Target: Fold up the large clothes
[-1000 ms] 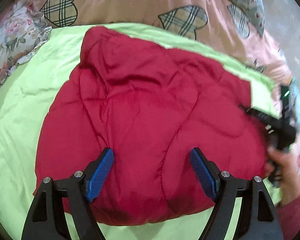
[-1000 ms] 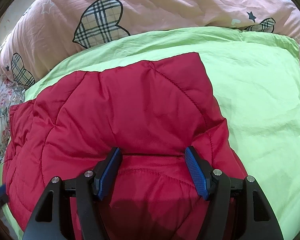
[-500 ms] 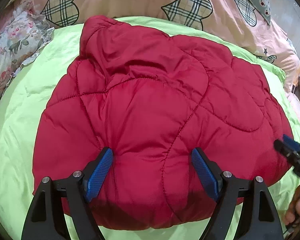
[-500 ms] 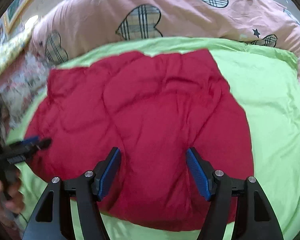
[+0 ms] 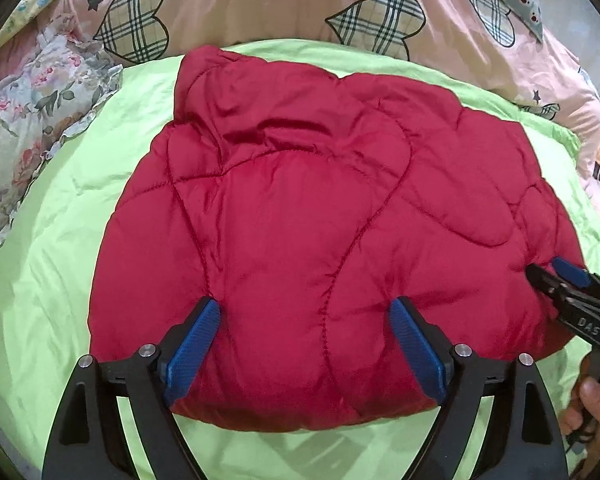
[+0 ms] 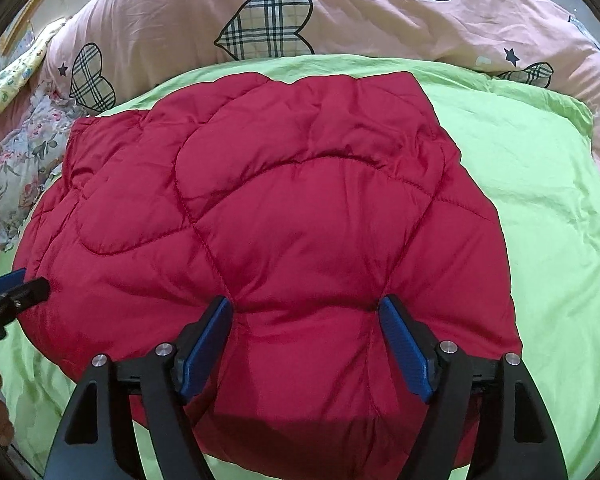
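A lime-green sheet covers the bed, and the red quilted puffer jacket lies folded into a compact bundle in the middle of it. Behind the sheet runs a pink duvet printed with plaid hearts and small stars, and a floral ruffled pillow sits at the left edge. In the right wrist view the same sheet spreads bare to the right of the jacket, with the pink duvet behind it.

A second ago the right gripper was low over a raised fold near the jacket's edge and the bundle looked taller and more rumpled; now the jacket lies flatter and more spread, and both cameras have pulled back to see nearly all of it. The right gripper has moved from beside the jacket's far right edge to its lower right side.

The left gripper stands wide apart, its blue pads pressing into the jacket's near edge without pinching any cloth. The right gripper is equally wide, pads dented into the padding. From the left camera the right gripper's tips touch the jacket's right side.
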### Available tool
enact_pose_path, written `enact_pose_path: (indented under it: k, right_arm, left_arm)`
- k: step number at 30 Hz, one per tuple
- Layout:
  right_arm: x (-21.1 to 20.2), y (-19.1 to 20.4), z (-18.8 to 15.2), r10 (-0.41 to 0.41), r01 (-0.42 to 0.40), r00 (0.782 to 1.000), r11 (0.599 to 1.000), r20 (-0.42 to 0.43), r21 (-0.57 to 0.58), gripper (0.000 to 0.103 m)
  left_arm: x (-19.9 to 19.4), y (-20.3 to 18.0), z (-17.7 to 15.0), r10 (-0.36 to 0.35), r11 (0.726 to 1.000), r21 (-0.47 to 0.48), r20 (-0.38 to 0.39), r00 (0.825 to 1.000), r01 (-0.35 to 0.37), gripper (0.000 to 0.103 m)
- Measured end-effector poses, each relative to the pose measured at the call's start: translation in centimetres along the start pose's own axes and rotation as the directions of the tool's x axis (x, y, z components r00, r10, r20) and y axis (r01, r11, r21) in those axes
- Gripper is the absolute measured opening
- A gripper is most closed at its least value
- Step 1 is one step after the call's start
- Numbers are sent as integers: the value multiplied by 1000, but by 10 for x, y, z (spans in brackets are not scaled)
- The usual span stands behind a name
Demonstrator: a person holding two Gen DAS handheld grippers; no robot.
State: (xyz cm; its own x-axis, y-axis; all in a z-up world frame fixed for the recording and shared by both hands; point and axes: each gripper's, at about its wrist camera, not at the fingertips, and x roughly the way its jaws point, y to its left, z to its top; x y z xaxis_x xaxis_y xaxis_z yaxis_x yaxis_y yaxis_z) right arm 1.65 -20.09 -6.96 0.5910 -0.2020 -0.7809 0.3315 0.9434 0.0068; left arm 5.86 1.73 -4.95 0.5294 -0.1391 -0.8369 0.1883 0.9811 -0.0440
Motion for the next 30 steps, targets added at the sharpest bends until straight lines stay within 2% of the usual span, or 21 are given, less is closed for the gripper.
enact_pose_path:
  k: [7,13,16,19,22,24,27,30]
  right_arm:
    - [-6,1,0,0,0,1000,1000,-4,6,77]
    - [-30,7,9,19,-18,997,1000,69,-11,77]
    - [-29,10,19,45,-44,996,999,75,-10,77]
    - [-21,12,32,44,-43,997,999,60,-22,78]
    - [-8,11,38,44,-43,998,999,33,-21,79]
    - [-2,9,40,45,-45,999,999,24,-16,80]
    - [-1,9,37,47,-46,999,999,27,-11,80]
    - [-6,12,39,46,-44,998,998,39,-32,80]
  left_arm:
    - [3,1,1,-7,1000,7,-1,1000,7,90]
    - [2,8,13,-21,1000,-8,4,1000,21,90]
    - [0,19,25,3,1000,-29,24,1000,-2,89]
    - [-8,57,41,-24,992,-123,63,998,32,88]
    - [-16,110,57,-129,948,-279,107,986,154,87]
    - [-21,127,62,-121,938,-313,120,985,153,86]
    - [-22,117,54,-134,948,-274,124,983,164,86]
    - [-9,79,39,-132,974,-176,79,988,144,86]
